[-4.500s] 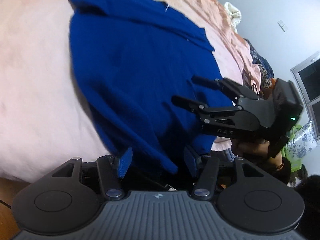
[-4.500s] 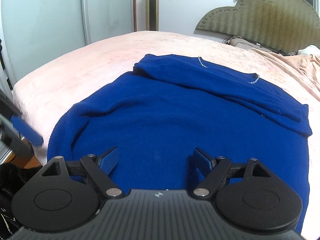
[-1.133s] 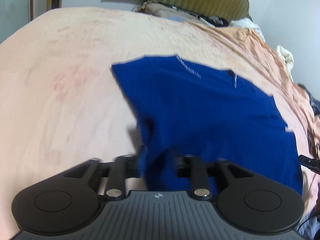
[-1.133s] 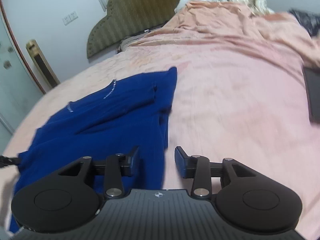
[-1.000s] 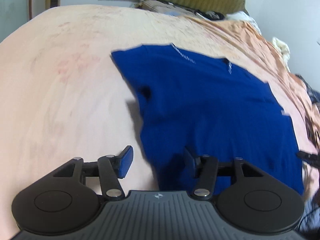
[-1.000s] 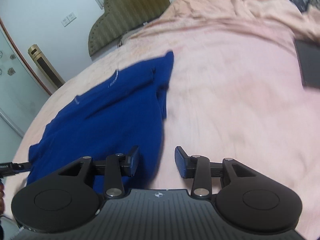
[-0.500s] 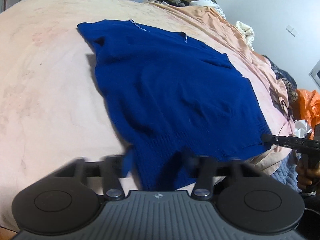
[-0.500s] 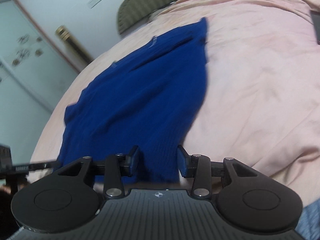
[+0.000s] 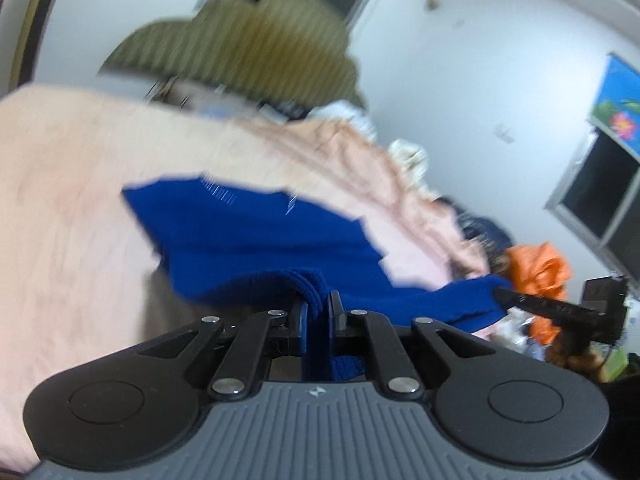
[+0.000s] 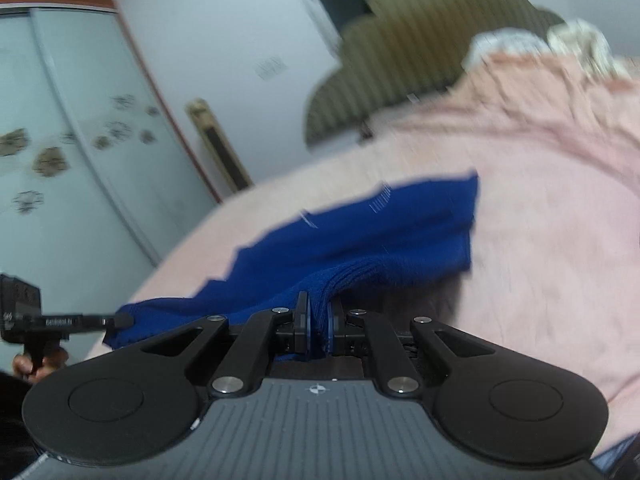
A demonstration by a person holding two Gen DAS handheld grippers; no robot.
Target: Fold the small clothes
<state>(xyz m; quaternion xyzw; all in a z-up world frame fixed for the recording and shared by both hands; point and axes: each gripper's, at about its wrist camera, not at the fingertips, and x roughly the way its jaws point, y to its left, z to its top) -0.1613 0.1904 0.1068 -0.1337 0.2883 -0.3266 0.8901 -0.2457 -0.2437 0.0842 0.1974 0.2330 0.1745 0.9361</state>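
Note:
A blue knit sweater point(image 9: 256, 236) lies on the pink bed, its near ribbed hem lifted off the sheet. My left gripper point(image 9: 318, 308) is shut on the left hem corner. My right gripper point(image 10: 318, 312) is shut on the right hem corner of the sweater point(image 10: 380, 232). The right gripper also shows in the left wrist view point(image 9: 500, 294), pinching the other hem corner, and the left gripper shows in the right wrist view point(image 10: 124, 320). The hem hangs stretched between them. The collar end rests on the bed, far from me.
The pink bed sheet point(image 9: 60, 200) spreads around the sweater, with a rumpled peach blanket point(image 9: 360, 160) and an olive headboard point(image 9: 248, 40) behind. Orange cloth point(image 9: 536, 268) and clutter sit at the right. A wardrobe point(image 10: 80, 160) stands left in the right wrist view.
Both grippers have closed on the sweater's near hem corners and lifted the hem off the bed. Both cameras have tilted up towards the headboard.

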